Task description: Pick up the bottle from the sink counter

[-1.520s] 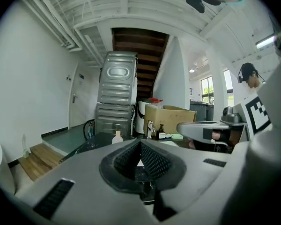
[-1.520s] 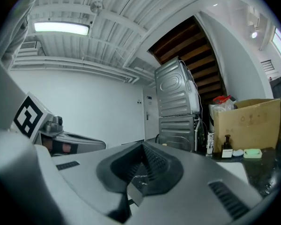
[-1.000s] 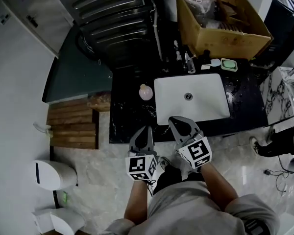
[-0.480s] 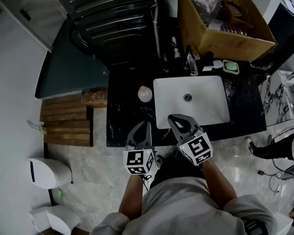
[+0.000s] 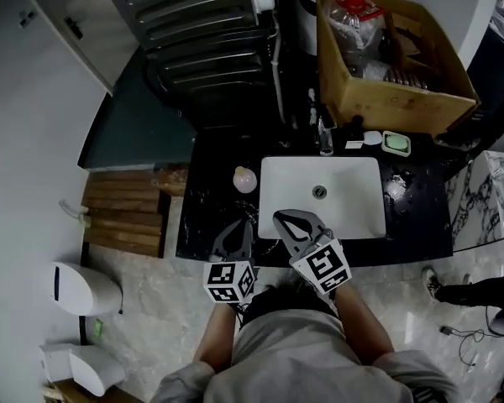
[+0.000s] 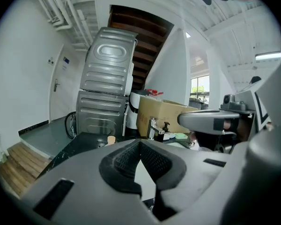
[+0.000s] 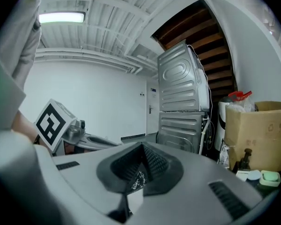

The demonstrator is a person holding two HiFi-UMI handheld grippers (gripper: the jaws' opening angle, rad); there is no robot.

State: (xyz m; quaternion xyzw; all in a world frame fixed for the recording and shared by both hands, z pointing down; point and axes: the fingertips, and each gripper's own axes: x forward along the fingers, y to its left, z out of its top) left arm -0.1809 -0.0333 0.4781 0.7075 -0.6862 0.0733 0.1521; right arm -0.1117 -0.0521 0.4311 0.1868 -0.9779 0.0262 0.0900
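A small pale pink bottle (image 5: 245,179) stands upright on the black sink counter (image 5: 210,217), just left of the white basin (image 5: 353,183). In the left gripper view only the bottle's tan top (image 6: 111,139) shows above the jaws. My left gripper (image 5: 238,227) hovers over the counter's front edge, a short way in front of the bottle, shut and empty. Beside it, my right gripper (image 5: 286,220) is at the basin's front left corner, also shut with nothing in it. The left gripper (image 6: 140,146) and right gripper (image 7: 141,149) each show their jaws closed together.
A faucet (image 5: 323,133), a green soap dish (image 5: 396,143) and small items line the back of the counter. Behind stands a cardboard box (image 5: 395,91) with a plastic jug (image 5: 353,11). A stacked washer (image 5: 210,49) is at the back left, wooden steps (image 5: 126,221) on the floor.
Both grippers have edged forward over the counter's front edge, nearer to the bottle. The right one has turned slightly to the left. Both jaws stay closed.
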